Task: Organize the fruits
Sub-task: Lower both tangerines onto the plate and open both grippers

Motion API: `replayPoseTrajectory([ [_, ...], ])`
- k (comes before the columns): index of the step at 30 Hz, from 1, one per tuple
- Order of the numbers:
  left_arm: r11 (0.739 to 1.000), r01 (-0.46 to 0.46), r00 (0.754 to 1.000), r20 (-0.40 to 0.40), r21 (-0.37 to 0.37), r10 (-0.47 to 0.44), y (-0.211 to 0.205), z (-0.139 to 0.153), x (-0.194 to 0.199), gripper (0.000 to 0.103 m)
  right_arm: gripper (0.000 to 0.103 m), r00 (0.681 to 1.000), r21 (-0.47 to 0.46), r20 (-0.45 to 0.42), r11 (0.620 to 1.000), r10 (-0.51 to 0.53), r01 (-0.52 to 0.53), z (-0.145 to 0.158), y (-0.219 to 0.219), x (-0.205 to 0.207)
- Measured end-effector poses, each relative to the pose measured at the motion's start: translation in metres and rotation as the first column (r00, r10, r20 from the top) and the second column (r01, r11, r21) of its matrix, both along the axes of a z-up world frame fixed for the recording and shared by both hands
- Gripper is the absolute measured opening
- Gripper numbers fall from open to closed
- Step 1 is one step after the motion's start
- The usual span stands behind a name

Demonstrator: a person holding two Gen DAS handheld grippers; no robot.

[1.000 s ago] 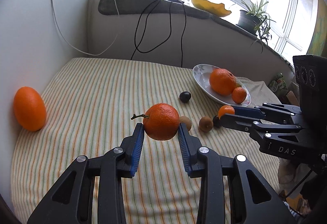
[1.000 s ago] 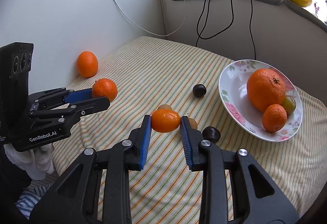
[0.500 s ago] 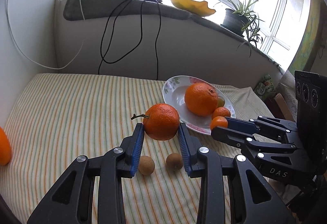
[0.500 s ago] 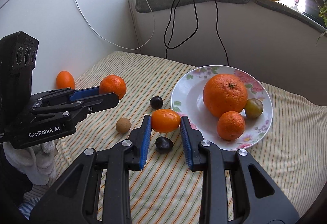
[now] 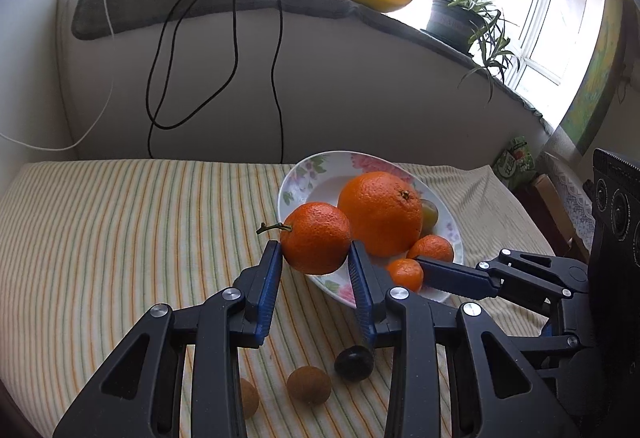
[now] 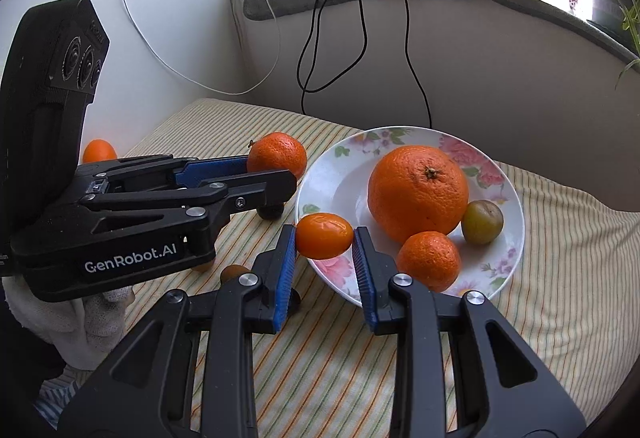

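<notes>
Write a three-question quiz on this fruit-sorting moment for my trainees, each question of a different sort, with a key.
1. True or false: the left gripper holds nothing.
2. How many fruits lie on the flowered plate? A) one B) three C) five
3. What does the right gripper hold?

Key
1. False: it grips a stemmed mandarin.
2. B: a large orange, a small mandarin and a greenish plum.
3. A small smooth orange fruit, held at the plate's near rim.
</notes>
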State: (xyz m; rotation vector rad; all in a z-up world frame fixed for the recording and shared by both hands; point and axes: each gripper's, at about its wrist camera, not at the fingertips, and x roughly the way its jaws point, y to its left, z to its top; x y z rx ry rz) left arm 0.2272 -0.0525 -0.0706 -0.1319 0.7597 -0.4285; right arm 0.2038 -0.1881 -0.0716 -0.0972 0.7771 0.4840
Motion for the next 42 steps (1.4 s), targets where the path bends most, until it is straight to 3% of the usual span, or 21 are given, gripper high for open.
replayPoseTrajectory([
  [20, 1.000, 0.026, 0.999, -0.019, 0.008, -0.026, -0.013, -0.002, 0.013, 0.033, 0.030, 1.000, -0.043, 0.004, 0.999, -0.011, 0.011, -0.003, -0.001, 0.005],
  [21, 1.000, 0.023, 1.000, -0.018, 0.013, -0.022, -0.014, -0.002, 0.013, 0.033, 0.031, 1.000, -0.045, 0.007, 0.999, -0.011, 0.011, -0.003, -0.001, 0.004],
  [23, 1.000, 0.019, 0.999, -0.026, 0.012, -0.019, -0.014, -0.002, 0.014, 0.033, 0.046, 1.000, -0.047, 0.018, 0.999, -0.011, 0.011, -0.001, -0.002, 0.004],
  [25, 1.000, 0.015, 1.000, -0.028, 0.012, -0.014, -0.013, -0.003, 0.014, 0.034, 0.051, 1.000, -0.046, 0.027, 0.999, -0.008, 0.009, 0.001, -0.001, 0.002],
  [30, 1.000, 0.017, 1.000, -0.013, 0.017, -0.017, -0.013, 0.002, 0.011, 0.041, 0.052, 0.999, -0.038, 0.033, 0.999, -0.006, 0.008, 0.004, -0.003, -0.002],
  [42, 1.000, -0.012, 1.000, 0.028, 0.024, 0.011, -0.002, 0.019, -0.008, 0.041, 0.056, 0.997, 0.004, 0.064, 0.999, -0.040, 0.040, 0.020, -0.022, -0.025],
])
